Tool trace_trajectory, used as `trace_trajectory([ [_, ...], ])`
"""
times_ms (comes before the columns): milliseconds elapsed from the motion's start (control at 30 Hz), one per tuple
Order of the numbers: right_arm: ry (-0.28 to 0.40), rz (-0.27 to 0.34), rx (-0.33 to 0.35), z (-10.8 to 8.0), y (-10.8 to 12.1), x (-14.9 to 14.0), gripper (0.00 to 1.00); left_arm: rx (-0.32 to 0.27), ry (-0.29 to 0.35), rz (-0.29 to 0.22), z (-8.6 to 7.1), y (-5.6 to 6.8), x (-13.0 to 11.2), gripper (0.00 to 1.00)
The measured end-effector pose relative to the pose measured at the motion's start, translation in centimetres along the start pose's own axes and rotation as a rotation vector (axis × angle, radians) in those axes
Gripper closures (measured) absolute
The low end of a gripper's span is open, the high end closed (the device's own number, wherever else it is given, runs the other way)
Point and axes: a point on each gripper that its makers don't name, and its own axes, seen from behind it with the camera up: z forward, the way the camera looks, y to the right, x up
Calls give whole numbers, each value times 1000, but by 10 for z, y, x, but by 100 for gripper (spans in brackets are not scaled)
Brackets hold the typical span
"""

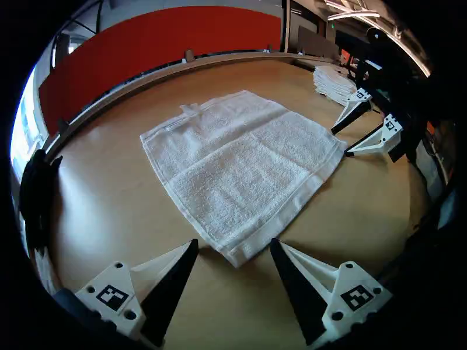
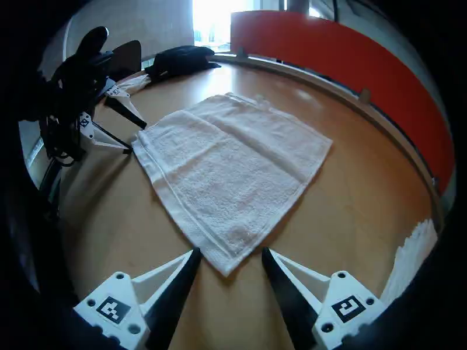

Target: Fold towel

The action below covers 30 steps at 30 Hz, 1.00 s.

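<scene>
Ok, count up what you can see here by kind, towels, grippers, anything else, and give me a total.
towel lying out: 1
stack of folded towels: 1
grippers: 2 (left gripper, right gripper, both with fingers open)
black bag: 1
Total: 5

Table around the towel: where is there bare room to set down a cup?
The table is bare in a wide strip between the towel and the red panel, and again between the towel and the stack of folded towels. It is crowded at two towel corners, where the open left gripper and right gripper wait.
</scene>
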Motion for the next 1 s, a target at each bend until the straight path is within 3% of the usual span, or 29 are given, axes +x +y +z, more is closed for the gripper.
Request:
trace_trajectory([
  [233,2,-1,5,1,-3,1,37,4,-3,-5,0,5,0,25],
  [567,8,16,2,-2,-5,1,76,31,-22,-35,-1,3,-1,59],
  [767,9,31,12,-4,-11,2,82,40,-30,-45,-1,3,-1,79],
  [1000,22,49,16,-5,-12,7,87,35,-38,-87,-4,3,-1,88],
])
